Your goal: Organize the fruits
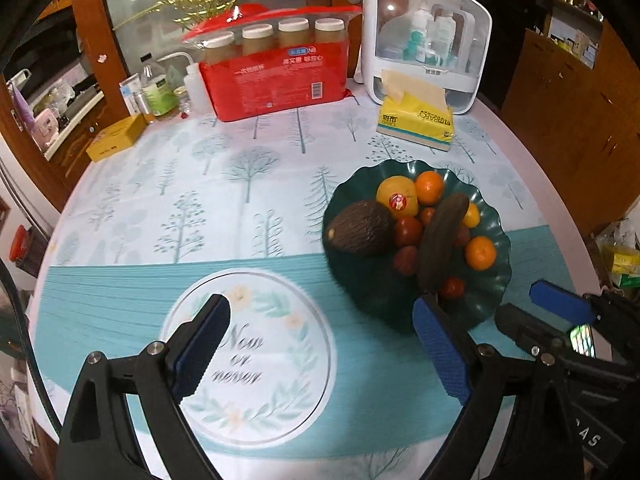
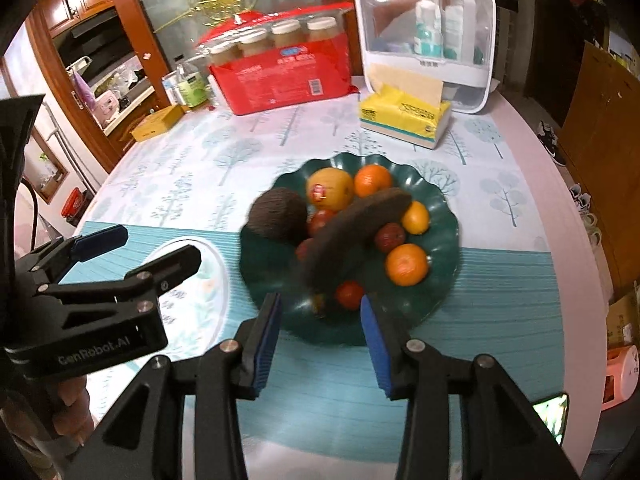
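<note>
A dark green scalloped plate (image 1: 492, 280) (image 2: 444, 216) holds a brown avocado (image 1: 360, 229) (image 2: 278, 213), a long dark cucumber (image 1: 442, 236) (image 2: 356, 228), a yellow stickered fruit (image 1: 397, 196) (image 2: 330, 188), oranges (image 1: 480, 253) (image 2: 406, 264) and small red tomatoes (image 1: 408, 230) (image 2: 349, 294). My left gripper (image 1: 324, 332) is open and empty over the round printed mat (image 1: 256, 360), left of the plate. My right gripper (image 2: 320, 328) is open and empty at the plate's near rim; it also shows in the left wrist view (image 1: 532, 304).
At the back stand a red pack of jars (image 1: 276, 72) (image 2: 284, 72), a yellow tissue pack (image 1: 416, 118) (image 2: 400, 118), a white organizer box (image 1: 428, 36) (image 2: 428, 36), bottles (image 1: 158, 88) and a yellow box (image 1: 116, 138). Wooden cabinets surround the round table.
</note>
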Motion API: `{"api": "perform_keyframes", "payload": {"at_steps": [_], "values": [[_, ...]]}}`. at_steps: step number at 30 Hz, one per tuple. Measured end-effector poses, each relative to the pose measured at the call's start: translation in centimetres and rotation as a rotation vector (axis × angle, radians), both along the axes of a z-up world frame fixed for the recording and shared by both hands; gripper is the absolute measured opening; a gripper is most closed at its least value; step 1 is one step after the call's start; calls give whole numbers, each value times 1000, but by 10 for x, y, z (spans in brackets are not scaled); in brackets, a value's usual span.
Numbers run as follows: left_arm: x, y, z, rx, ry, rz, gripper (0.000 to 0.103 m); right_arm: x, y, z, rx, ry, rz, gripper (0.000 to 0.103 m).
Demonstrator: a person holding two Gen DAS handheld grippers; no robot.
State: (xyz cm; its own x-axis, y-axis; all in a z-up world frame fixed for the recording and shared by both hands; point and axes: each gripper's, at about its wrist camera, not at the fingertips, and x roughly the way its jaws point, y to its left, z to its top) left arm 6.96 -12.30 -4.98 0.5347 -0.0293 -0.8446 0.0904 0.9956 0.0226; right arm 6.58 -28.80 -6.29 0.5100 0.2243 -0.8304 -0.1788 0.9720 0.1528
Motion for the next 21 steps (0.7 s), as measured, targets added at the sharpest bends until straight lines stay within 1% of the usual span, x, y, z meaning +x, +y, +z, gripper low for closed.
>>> {"api": "perform_keyframes", "payload": {"at_steps": [3,8,12,21], "values": [[-16,7,11,15,-10,-4,92,-12,8,14,-2,-19,-12,48],[-35,18,24,6,2,-4,92,-29,17,30,0,-41,-45,55],[-43,24,31,-12,1,-3,92,-42,22,38,8,-43,-76,56],[-54,35,38,-44,-9,4,92,-60,34,52,-25,-59,-125,57]]}}
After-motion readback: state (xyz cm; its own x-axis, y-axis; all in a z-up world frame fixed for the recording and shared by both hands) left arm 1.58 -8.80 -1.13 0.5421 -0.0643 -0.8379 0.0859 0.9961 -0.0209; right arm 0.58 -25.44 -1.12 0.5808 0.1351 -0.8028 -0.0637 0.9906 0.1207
